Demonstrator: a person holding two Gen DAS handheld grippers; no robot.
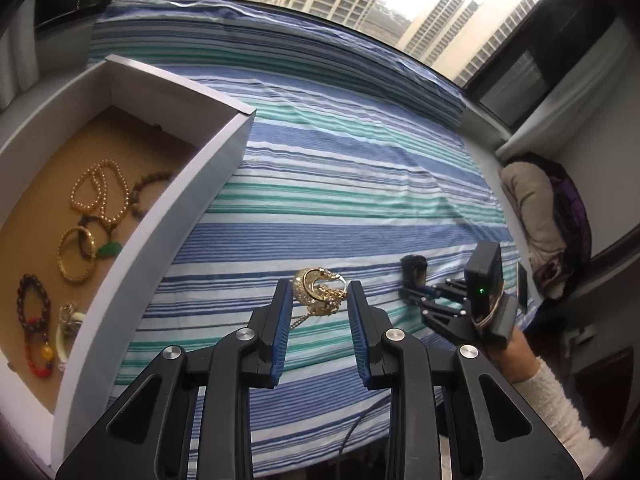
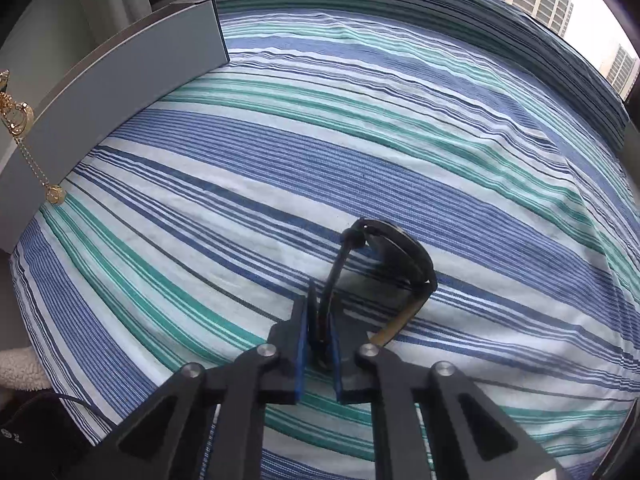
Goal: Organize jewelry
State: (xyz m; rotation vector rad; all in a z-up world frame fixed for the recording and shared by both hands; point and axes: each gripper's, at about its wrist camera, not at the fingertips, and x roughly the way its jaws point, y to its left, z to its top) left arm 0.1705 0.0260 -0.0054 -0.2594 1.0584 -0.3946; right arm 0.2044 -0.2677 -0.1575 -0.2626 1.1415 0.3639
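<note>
My left gripper (image 1: pixel 320 292) is shut on a gold necklace (image 1: pixel 318 290), a bunched clump with a ring-shaped part, held above the striped sheet. In the right wrist view the gold necklace (image 2: pixel 18 114) hangs at the far left beside the box, its chain dangling. My right gripper (image 2: pixel 320 314) is shut on the strap of a black watch (image 2: pixel 396 248) that rests on the sheet, with the other strap end curling to the right. In the left wrist view the right gripper (image 1: pixel 412 280) stands to the right, pointing down at the bed.
A white box (image 1: pixel 192 184) with a brown floor stands on the left and holds several bracelets and bead strings (image 1: pixel 100 196). The blue and green striped sheet (image 1: pixel 340 184) covers the bed. A window runs behind it. Bundled cloth (image 1: pixel 540 216) lies at the right, and a white sleeve (image 1: pixel 560 404) is lower right.
</note>
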